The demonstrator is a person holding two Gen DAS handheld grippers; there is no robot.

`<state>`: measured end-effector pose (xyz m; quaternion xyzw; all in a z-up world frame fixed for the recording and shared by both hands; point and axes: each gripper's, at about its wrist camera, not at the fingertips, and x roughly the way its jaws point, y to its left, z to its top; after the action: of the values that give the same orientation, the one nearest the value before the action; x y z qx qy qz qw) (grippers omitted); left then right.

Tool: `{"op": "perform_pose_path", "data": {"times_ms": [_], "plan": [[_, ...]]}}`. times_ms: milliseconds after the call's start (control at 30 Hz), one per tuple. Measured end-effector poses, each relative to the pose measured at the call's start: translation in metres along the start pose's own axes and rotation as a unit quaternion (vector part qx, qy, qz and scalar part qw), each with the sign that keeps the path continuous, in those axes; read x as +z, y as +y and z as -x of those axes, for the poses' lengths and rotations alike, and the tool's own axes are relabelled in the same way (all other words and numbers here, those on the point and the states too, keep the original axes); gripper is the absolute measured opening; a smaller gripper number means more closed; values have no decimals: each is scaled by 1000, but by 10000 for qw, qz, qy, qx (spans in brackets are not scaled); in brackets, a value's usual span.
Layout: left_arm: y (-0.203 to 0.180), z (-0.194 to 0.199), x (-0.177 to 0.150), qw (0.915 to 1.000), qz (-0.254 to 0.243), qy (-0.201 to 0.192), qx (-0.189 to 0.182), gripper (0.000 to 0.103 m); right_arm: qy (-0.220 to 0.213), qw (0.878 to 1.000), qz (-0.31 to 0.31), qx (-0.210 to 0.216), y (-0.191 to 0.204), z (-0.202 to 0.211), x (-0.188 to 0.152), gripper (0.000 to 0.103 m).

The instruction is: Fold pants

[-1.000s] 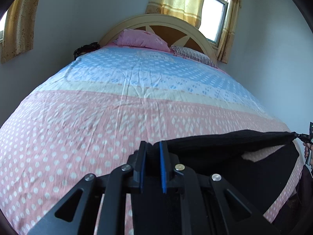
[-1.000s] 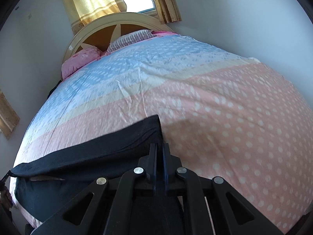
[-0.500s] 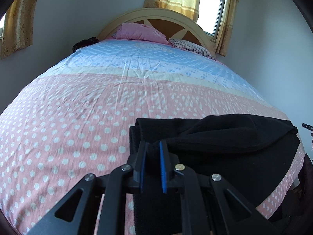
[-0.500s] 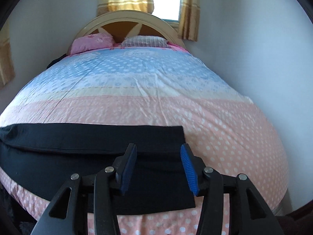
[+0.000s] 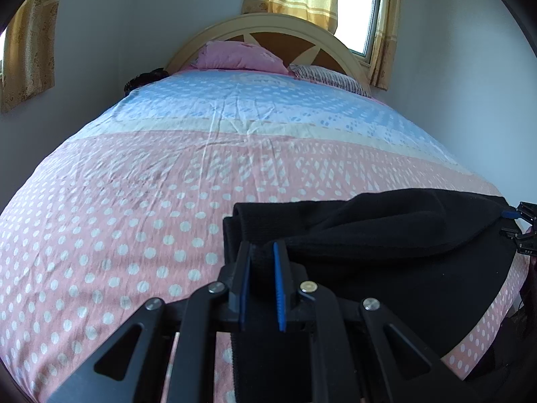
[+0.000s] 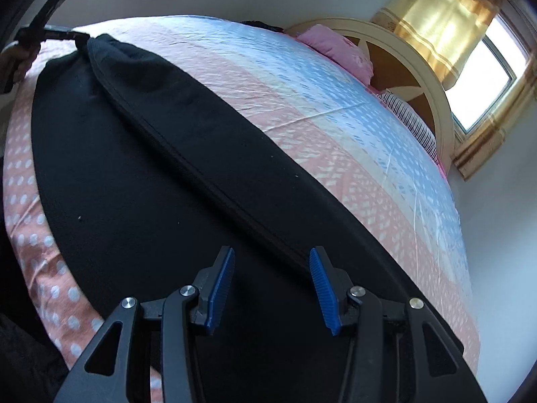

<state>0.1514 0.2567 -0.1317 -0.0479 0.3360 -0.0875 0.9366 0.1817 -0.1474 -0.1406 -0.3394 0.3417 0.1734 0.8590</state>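
Note:
Black pants (image 5: pixel 396 245) lie across the near end of a bed with a pink and blue dotted cover. My left gripper (image 5: pixel 261 255) is shut on a fold of the pants at their left end. In the right wrist view the pants (image 6: pixel 161 181) stretch away to the upper left, folded lengthwise with a seam ridge along the middle. My right gripper (image 6: pixel 272 262) is open and empty just above the cloth. The right gripper also shows at the far right of the left wrist view (image 5: pixel 518 225), beside the pants' other end.
The bed cover (image 5: pixel 167 184) runs back to a cream headboard (image 5: pixel 268 30) with a pink pillow (image 5: pixel 238 57) and a striped pillow (image 5: pixel 329 75). A window with yellow curtains (image 5: pixel 355 10) is behind. Walls stand close on both sides.
My right gripper stayed open after letting go and has swung to look along the pants toward the left gripper. The left gripper still holds its fold, shifted slightly.

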Motion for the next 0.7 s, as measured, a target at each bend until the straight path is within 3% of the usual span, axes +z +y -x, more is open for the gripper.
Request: {"op": "perform_pose_path", "data": {"times_ms": [67, 133, 233, 467, 700], "plan": [[-2, 0, 1, 9999, -154, 21, 75, 13, 21, 10000, -4, 49, -2, -10, 4, 46], [-5, -2, 4, 9996, -269, 31, 116, 13, 88, 9999, -24, 71, -4, -18, 9, 7], [-5, -2, 8, 9994, -335, 2, 105, 13, -66, 9998, -155, 76, -9, -7, 14, 5], [1, 23, 18, 9989, -315, -324, -105, 13, -613, 9978, -222, 139, -11, 61, 8, 3], [2, 34, -16, 9988, -329, -199, -294, 13, -110, 9995, 16, 302, 19, 35, -20, 3]]}}
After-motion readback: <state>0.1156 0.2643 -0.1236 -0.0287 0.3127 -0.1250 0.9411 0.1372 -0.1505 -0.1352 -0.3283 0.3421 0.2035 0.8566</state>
